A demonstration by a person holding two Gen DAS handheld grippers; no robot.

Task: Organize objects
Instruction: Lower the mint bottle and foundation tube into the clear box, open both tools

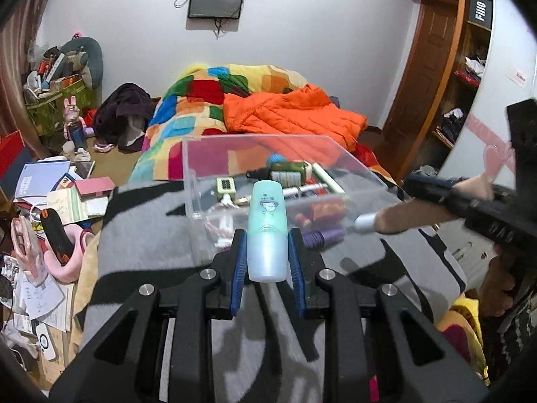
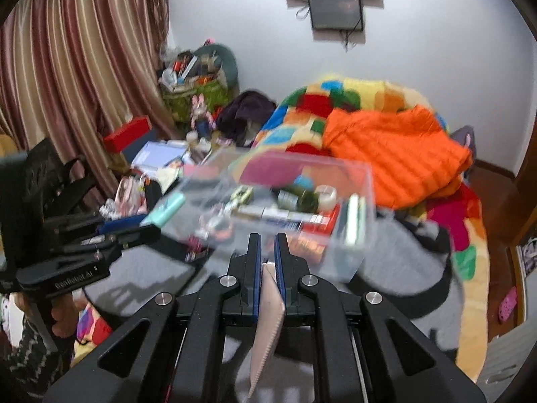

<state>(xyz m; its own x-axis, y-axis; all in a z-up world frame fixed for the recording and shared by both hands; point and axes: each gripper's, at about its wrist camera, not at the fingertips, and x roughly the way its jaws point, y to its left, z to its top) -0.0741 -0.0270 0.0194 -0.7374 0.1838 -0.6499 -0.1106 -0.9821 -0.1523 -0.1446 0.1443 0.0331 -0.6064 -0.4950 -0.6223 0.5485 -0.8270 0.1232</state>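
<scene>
Left wrist view, nearest first: the left gripper (image 1: pixel 267 252) is closed on a mint-green bottle (image 1: pixel 267 228), gripped low on its frosted base, long axis running straight forward along the fingers so the cap end points at the clear plastic box (image 1: pixel 214 154). That box sits on a grey blanket (image 1: pixel 151 245) on the bed, just beyond the bottle's tip and already holding small items. Since the bottle leads into the box's near wall, the judgement is that it must rise over the rim before release.

From the right, the right gripper (image 1: pixel 407 184) reaches toward the same box, clamped on a flat tan tube with a white cap (image 1: pixel 396 218), cap end leading. In the right wrist view the right gripper (image 2: pixel 267 252) is nearly shut on that thin tube (image 2: pixel 268 305), and the box lies directly ahead. Both look about equally close; which is nearer cannot be told. Farther off lie a colourful quilt (image 1: pixel 201 100) and an orange jacket (image 1: pixel 288 114).
</scene>
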